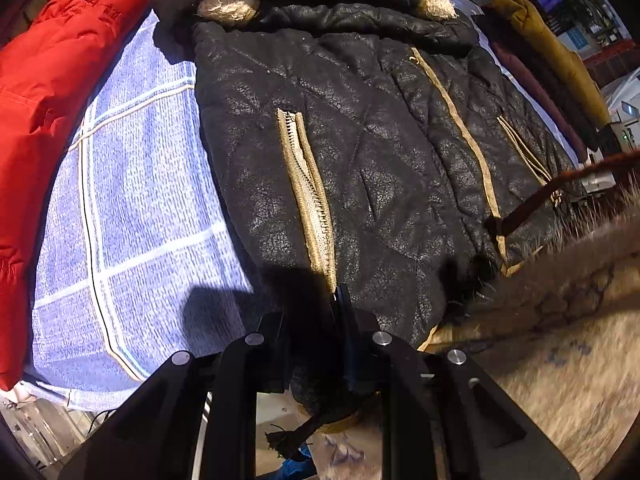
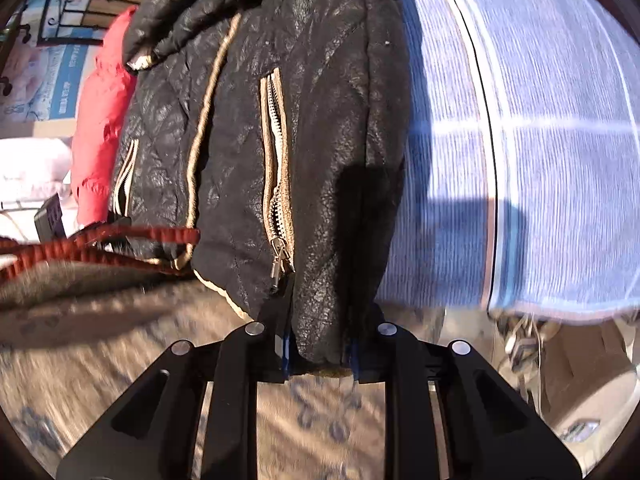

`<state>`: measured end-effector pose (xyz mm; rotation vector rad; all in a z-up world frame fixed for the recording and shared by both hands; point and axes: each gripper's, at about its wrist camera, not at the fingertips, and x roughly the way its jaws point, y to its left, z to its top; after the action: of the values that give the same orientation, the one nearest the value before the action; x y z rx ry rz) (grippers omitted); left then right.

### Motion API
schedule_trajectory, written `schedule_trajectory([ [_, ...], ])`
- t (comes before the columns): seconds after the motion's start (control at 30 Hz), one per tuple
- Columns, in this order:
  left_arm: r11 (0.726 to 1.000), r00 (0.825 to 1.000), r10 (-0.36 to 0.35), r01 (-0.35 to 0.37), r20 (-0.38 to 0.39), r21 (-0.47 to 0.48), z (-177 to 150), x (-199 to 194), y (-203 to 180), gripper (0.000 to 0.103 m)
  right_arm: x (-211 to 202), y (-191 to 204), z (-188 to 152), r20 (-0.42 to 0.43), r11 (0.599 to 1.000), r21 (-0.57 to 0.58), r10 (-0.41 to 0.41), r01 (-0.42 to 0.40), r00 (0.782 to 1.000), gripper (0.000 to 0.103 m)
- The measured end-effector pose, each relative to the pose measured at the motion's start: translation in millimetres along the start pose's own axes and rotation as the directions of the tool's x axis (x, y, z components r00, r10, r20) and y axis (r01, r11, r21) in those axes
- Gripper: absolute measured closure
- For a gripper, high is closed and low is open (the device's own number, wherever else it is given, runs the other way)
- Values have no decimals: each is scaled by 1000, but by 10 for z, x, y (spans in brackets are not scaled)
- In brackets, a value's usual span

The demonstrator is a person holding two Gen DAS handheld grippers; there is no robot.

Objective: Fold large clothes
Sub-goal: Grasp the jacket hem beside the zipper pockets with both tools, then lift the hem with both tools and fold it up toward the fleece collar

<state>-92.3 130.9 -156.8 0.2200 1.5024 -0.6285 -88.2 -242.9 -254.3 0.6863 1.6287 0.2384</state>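
Note:
A black leather jacket (image 1: pixel 360 152) with tan piping and tan zip pockets lies front up on a blue checked cloth (image 1: pixel 140 208). Its fleece-lined collar and folded sleeves are at the far end. My left gripper (image 1: pixel 320 344) is shut on the jacket's near hem corner, below a pocket zip. In the right wrist view the same jacket (image 2: pixel 304 120) fills the middle. My right gripper (image 2: pixel 320 344) is shut on the other hem corner, with the leather pinched between its fingers.
A red puffer jacket (image 1: pixel 48 100) lies along the left of the cloth and shows in the right wrist view (image 2: pixel 104 128). Mustard and maroon garments (image 1: pixel 552 64) lie at the far right. A grey fur-trimmed garment with a red cord (image 2: pixel 80 248) sits beside the hem.

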Motion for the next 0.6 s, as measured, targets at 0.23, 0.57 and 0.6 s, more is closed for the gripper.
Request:
schedule_trajectory([
  [0.23, 999, 999, -9, 7, -45, -41, 123, -56, 65, 85, -43, -117, -263, -5, 998, 65, 25, -24, 1000, 83],
  [0.57, 998, 972, 58, -50, 226, -40, 1462, -968, 416, 84, -1002, 517, 1046, 248, 991, -136, 50, -16, 967, 84],
  [0.6, 996, 963, 79, -67, 259, -53, 1673, -1012, 445, 84, -1127, 565, 1238, 283, 991, -135, 59, -21, 957, 84],
])
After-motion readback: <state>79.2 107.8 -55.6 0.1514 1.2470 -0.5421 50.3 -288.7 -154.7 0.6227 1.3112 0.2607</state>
